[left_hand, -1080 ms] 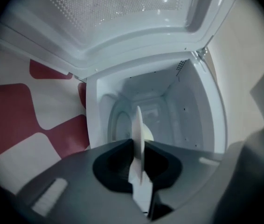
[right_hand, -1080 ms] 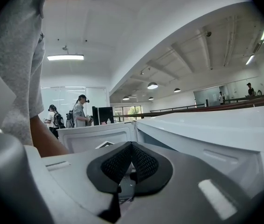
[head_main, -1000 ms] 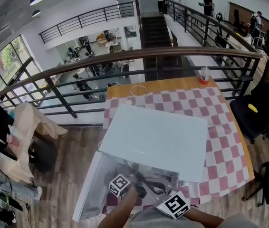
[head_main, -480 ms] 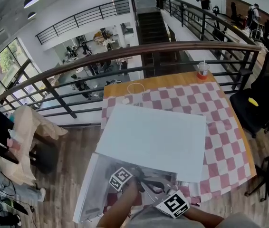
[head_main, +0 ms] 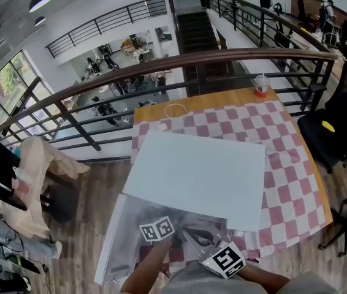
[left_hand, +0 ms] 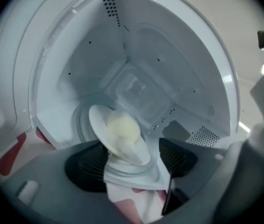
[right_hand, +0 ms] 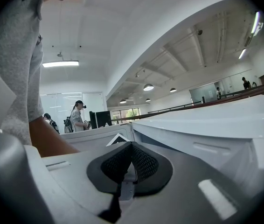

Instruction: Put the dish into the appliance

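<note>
Opening left gripper (left_hand: 132, 161): its jaws are being spread at this moment; the dish is seen between them, but the dark ribbed pads (left_hand: 87, 167) are not pressed on it.
Dish: a round white plate (left_hand: 115, 133) carrying a pale yellow lump of food (left_hand: 122, 126); it is tilted and is found at the front of the cavity, just beyond the jaws.
Appliance: a white box-shaped appliance (head_main: 198, 176) is placed on a table covered with a red-and-white checked cloth (head_main: 287, 164); its door (head_main: 121, 241) is swung open to the left, and its white cavity (left_hand: 136, 73) is seen around the plate.
Right gripper (right_hand: 125, 169): the jaws are brought together with nothing between them; it is held outside, beside the appliance.
</note>
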{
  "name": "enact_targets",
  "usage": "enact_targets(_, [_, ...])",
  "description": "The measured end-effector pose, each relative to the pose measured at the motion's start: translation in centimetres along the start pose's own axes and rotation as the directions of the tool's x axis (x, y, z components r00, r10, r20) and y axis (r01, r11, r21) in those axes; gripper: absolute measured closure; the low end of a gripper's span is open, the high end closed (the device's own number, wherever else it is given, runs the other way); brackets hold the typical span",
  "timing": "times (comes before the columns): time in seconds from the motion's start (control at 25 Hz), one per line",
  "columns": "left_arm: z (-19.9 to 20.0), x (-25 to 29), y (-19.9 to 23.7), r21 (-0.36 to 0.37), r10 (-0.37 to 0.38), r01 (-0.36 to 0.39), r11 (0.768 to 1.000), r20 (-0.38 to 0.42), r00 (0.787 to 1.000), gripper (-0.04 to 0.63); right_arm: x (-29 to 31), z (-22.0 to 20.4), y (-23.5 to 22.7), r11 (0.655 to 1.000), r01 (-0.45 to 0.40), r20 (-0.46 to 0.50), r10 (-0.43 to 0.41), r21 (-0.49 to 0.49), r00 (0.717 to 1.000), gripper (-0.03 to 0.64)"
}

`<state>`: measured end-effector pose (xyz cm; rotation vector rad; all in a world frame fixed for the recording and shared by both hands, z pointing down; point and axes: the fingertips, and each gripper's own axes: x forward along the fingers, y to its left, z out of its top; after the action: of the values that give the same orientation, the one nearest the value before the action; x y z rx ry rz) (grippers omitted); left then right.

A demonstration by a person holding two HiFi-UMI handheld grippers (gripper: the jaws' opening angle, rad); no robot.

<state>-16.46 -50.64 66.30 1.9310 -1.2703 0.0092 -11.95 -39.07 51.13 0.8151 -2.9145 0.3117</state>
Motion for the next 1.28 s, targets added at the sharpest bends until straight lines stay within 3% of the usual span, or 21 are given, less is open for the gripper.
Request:
enact_targets(0.16, [-0.5, 0.4, -0.1, 0.136, 0.040, -0.031, 0.990, -0.063, 0.997, 0.236, 0.1, 0.2, 0.0, 1.000, -0.002, 0.006, 0.002, -0.025, 1.000, 0.618])
enact_targets(0.28, [-1.0, 0.3, -0.6, 0.197, 0.066, -0.045, 0.979, -0.101, 0.993, 0.221, -0.1, 0.0, 0.1, 1.000, -0.003, 0.002, 0.003, -0.029, 1.000, 0.618])
enact_targets(0.48, [-2.1, -0.1, 0.2, 0.347, 0.184, -0.109, 0.931, -0.190, 0.965, 0.218, -0.3, 0.1, 0.4, 0.999, -0.010, 0.002, 0.010, -0.033, 1.000, 0.618])
enact_targets(0.68, [-3.0, -0.2, 0.2, 0.356, 0.219, -0.101, 0.929, -0.310, 0.925, 0.238, -0.5, 0.0, 0.6, 0.998, -0.012, -0.002, 0.012, -0.054, 1.000, 0.618])
enact_targets(0.76, [-3.4, -0.4, 0.4, 0.412, 0.257, -0.099, 0.906, -0.346, 0.902, 0.242, -0.5, 0.0, 0.6, 0.998, -0.010, 0.001, 0.010, -0.059, 1.000, 0.618])
enact_targets(0.88, [-4.0, -1.2, 0.9, 0.518, 0.335, -0.108, 0.849, -0.368, 0.867, 0.249, -0.6, 0.1, 0.5, 0.999, -0.003, 0.004, 0.003, -0.053, 1.000, 0.618])
enact_targets(0.96, [-4.8, -1.7, 1.6, 0.548, 0.369, -0.112, 0.829, -0.387, 0.845, 0.247, -0.6, 0.0, 0.5, 0.999, -0.003, 0.003, 0.003, -0.051, 1.000, 0.618])
enact_targets(1.04, [-5.0, -2.0, 1.8, 0.538, 0.366, -0.121, 0.834, -0.375, 0.852, 0.247, -0.6, 0.0, 0.5, 0.999, -0.004, 0.003, 0.004, -0.052, 1.000, 0.618])
enact_targets(1.2, [-3.9, -2.2, 1.4, 0.512, 0.313, -0.135, 0.848, -0.278, 0.908, 0.258, -0.6, -0.1, 0.4, 0.999, -0.005, 0.001, 0.005, -0.044, 1.000, 0.618])
enact_targets(1.28, [-3.4, -2.0, 1.0, 0.501, 0.290, -0.129, 0.856, -0.259, 0.921, 0.261, -0.5, -0.1, 0.5, 0.999, -0.009, 0.001, 0.009, -0.040, 1.000, 0.618])
